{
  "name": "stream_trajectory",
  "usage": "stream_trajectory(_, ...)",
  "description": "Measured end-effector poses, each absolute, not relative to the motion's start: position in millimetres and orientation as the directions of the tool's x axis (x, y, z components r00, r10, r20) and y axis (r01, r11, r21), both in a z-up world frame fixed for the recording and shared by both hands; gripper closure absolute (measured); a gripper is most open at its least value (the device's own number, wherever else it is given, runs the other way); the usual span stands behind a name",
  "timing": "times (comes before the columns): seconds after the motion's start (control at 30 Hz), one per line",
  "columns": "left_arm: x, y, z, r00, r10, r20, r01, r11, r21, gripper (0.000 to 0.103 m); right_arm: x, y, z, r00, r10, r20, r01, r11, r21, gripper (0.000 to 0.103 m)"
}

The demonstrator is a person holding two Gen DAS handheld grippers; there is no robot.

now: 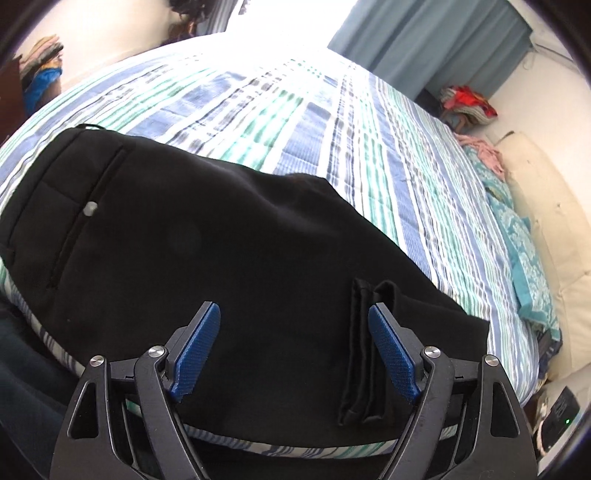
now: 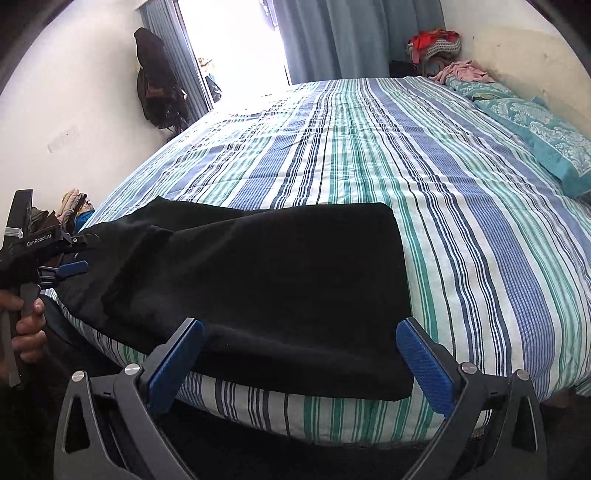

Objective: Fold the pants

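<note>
Black pants [image 1: 207, 236] lie folded on the near edge of the striped bed [image 1: 280, 110]. In the left wrist view the waist with a back pocket and button is at the left, and the leg hems [image 1: 360, 350] lie on top near my right finger. My left gripper [image 1: 293, 314] is open and empty just above the pants. In the right wrist view the pants [image 2: 266, 280] lie across the bed edge [image 2: 369, 413] with a folded end at the right. My right gripper [image 2: 299, 332] is open and empty over that end. The left gripper [image 2: 70, 269] shows at far left.
Teal patterned pillows [image 2: 535, 125] lie along the bed's right side by the wall. Piles of clothes [image 2: 436, 44] sit in the far corner and on the floor at left [image 2: 74, 206]. Dark clothes hang on the wall [image 2: 155, 81]. Blue curtains [image 2: 351, 33] frame a bright doorway.
</note>
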State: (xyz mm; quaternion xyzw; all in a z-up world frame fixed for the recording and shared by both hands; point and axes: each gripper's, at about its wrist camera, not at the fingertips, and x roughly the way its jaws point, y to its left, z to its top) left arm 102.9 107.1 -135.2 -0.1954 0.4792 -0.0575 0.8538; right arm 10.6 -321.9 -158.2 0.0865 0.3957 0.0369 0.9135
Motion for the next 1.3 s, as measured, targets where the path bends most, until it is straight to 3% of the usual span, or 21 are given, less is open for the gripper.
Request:
stream_trajectory(0.23,119.1,234.3,-99.0,0.622,-0.143,-0.770,-0.264,0.888,-0.377,0.016,9.9,-316.2,-146.0,0.729,0.142,-0.670,-0.031,0.984,0.174,0.000)
stream_trajectory(0.33,140.4,286.9,-104.7,0.548,-0.114,-0.829,-0.318,0.888,-0.332,0.015,11.3,-310.6,-150.2,0.713,0.156,-0.683,-0.047,0.983,0.176,0.000)
stream_trajectory(0.47,176.8,307.0,-142.5,0.366,-0.052,-0.929,-0.295,0.940,-0.169,0.015,12.0,-303.6,-149.8,0.713,0.175,-0.679,-0.062,0.980,0.188,0.000)
stream_trajectory(0.57,193.1,300.9,-178.1,0.257,-0.089,-0.962,-0.246,0.957,-0.155,0.008,12.8,-296.3,-148.1,0.711,0.179,-0.680,-0.078,0.981,0.177,0.000)
stream_trajectory(0.6,197.0,298.2,-187.9,0.224,-0.117,-0.968,-0.237,0.956,-0.170,0.000,12.3,-294.4,-147.6,0.711,0.180,-0.680,-0.084,0.981,0.172,0.000)
stream_trajectory(0.73,198.7,300.0,-208.0,0.191,-0.217,-0.957,-0.275,0.924,-0.265,0.001,9.1,-291.9,-148.2,0.703,0.181,-0.688,-0.094,0.982,0.162,0.000)
stream_trajectory(0.77,197.2,302.7,-206.7,0.201,-0.233,-0.952,-0.288,0.915,-0.284,0.004,8.5,-292.8,-148.8,0.701,0.180,-0.690,-0.092,0.982,0.163,0.000)
stream_trajectory(0.8,195.0,302.8,-202.9,0.218,-0.274,-0.936,-0.283,0.900,-0.330,0.031,8.1,-294.7,-149.2,0.702,0.178,-0.690,-0.086,0.982,0.166,0.000)
stream_trajectory(0.83,192.5,301.2,-198.0,0.223,-0.310,-0.924,-0.282,0.887,-0.366,0.048,7.8,-296.6,-149.2,0.705,0.173,-0.688,-0.078,0.983,0.168,0.000)
stream_trajectory(0.93,179.8,298.3,-175.2,0.249,-0.253,-0.935,-0.321,0.889,-0.326,0.081,7.5,-304.2,-145.4,0.723,0.158,-0.673,-0.050,0.983,0.177,0.000)
stream_trajectory(1.07,161.8,289.5,-129.9,0.346,-0.358,-0.867,-0.310,0.829,-0.466,0.087,5.1,-314.0,-140.1,0.750,0.151,-0.644,-0.026,0.980,0.199,0.000)
stream_trajectory(1.3,142.5,174.2,-42.3,0.390,-0.593,-0.705,-0.034,0.756,-0.654,0.089,4.6,-328.1,-138.6,0.766,0.168,-0.621,0.008,0.963,0.271,0.000)
